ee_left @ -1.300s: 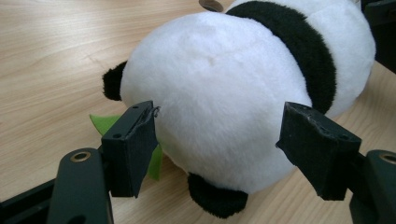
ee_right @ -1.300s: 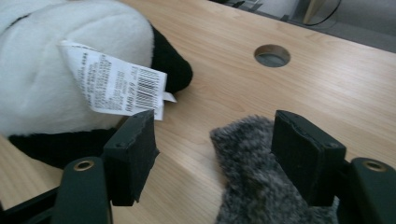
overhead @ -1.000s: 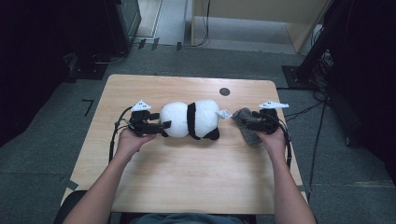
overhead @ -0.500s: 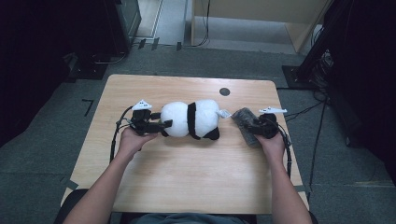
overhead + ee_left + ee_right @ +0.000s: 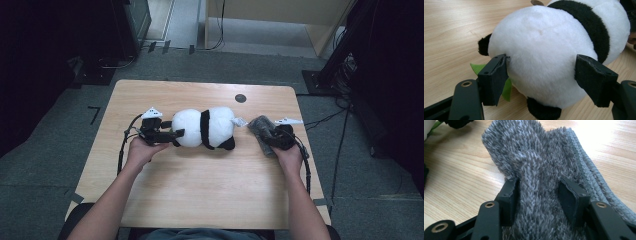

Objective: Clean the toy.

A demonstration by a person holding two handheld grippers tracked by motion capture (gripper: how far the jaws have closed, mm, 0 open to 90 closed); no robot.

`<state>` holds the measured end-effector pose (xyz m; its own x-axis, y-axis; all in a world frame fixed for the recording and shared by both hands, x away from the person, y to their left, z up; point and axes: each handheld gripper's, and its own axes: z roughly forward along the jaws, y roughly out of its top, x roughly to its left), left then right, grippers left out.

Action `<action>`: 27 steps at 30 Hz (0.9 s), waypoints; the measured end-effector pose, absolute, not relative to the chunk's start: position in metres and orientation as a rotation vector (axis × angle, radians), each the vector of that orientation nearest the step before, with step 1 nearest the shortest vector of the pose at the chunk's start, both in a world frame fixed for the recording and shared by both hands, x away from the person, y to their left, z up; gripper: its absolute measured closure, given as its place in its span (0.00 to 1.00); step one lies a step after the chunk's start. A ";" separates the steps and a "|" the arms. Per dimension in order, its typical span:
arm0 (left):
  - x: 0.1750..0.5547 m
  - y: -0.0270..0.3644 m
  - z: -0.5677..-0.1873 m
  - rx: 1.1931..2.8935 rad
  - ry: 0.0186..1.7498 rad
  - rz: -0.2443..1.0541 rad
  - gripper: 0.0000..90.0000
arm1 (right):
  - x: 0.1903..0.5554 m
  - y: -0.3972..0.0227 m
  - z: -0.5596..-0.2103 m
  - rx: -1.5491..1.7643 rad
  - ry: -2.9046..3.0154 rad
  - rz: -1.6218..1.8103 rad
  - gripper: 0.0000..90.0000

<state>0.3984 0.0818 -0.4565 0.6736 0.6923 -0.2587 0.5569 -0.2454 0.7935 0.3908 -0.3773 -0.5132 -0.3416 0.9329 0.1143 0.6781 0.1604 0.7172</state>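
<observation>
The panda plush (image 5: 205, 128) is laid on its side at the middle of the counter (image 5: 200, 200), well clear of every edge, with bare wood left open toward the person, and its round white end is clamped between the jaws of the left gripper (image 5: 176, 135). Near the counter's right edge, a fold of the grey cloth (image 5: 261, 130) is pinched by the jaws of the right gripper (image 5: 270, 138), which have just been closing. The panda's face is hidden, and a green piece (image 5: 505, 87) under it is mostly covered.
</observation>
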 end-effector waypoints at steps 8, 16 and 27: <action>0.398 0.082 -0.457 1.925 0.981 0.172 0.30 | 0.389 -0.376 -0.514 1.511 2.080 0.967 0.62; 0.401 0.082 -0.461 1.935 1.003 0.148 0.24 | 0.392 -0.380 -0.507 1.594 2.105 0.960 0.85; 0.407 0.087 -0.468 1.924 1.009 0.093 0.17 | 0.390 -0.372 -0.474 1.537 2.111 1.029 0.86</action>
<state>0.4072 0.0866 -0.4675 0.6597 0.6789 -0.3224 0.6083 -0.2303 0.7596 0.3897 -0.3721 -0.4742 -0.3615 0.9213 0.1431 0.6803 0.1557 0.7162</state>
